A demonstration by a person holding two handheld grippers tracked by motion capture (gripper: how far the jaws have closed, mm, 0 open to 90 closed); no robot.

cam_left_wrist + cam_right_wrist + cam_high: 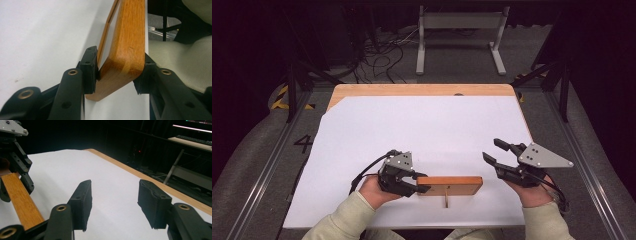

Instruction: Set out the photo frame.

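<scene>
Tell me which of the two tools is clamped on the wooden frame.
The left tool: its pads press both faces of the wooden frame. The right tool is open, empty.

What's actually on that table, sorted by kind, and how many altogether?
Wooden frame: 1
White sheet: 1
Hand-held grippers: 2, left gripper and right gripper
Total: 4

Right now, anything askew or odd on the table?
The white sheet lies skewed on the wooden table, baring its far-left corner. The wooden frame stands on edge, clamped at one end by the left gripper. No damage visible.
</scene>
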